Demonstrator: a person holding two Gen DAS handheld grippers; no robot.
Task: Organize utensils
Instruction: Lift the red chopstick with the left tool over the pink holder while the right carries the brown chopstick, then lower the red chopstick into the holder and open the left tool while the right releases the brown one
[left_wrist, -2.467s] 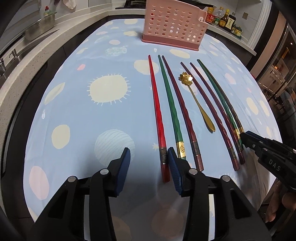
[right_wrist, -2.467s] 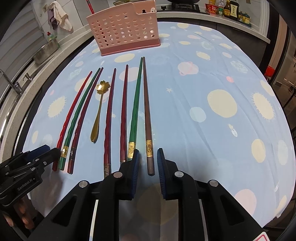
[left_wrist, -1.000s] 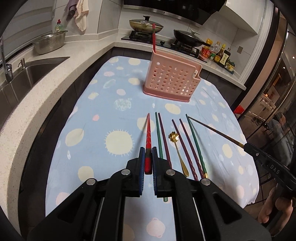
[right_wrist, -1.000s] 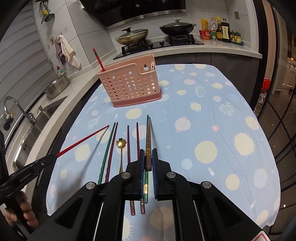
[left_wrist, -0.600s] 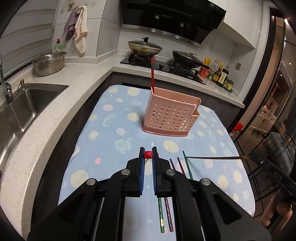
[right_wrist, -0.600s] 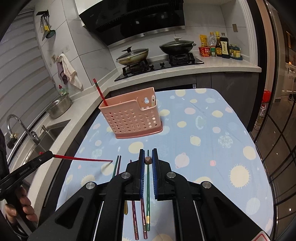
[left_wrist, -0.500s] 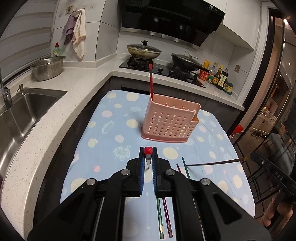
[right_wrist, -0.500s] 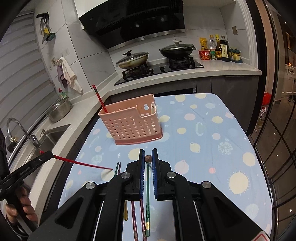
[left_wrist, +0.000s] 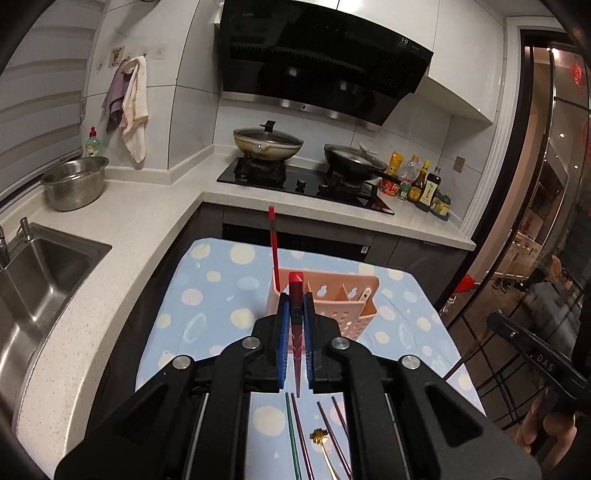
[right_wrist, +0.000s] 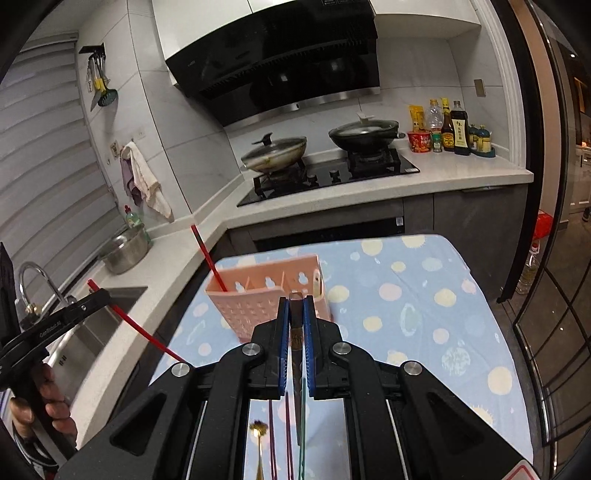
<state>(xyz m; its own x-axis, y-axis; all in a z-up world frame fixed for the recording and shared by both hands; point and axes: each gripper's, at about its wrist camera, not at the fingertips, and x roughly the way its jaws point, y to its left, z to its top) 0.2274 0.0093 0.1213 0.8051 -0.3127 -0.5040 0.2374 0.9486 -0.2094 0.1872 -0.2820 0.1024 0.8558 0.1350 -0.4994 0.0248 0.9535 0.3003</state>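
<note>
Both grippers, left (left_wrist: 294, 314) and right (right_wrist: 295, 317), clamp chopsticks (left_wrist: 295, 295) above the tablecloth (left_wrist: 207, 295), pink basket (left_wrist: 351, 299) ahead holding one red chopstick (left_wrist: 273, 240).

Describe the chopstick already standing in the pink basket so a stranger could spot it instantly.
On the blue dotted tablecloth in front of the stove stands a pink perforated basket. A single red chopstick leans out of its left end compartment. It alone stands in the basket: two others are held in tongs, the rest lie flat.

The gold spoon (left_wrist: 325, 448) and chopsticks (left_wrist: 295, 435) run off the bottom edge.
</note>
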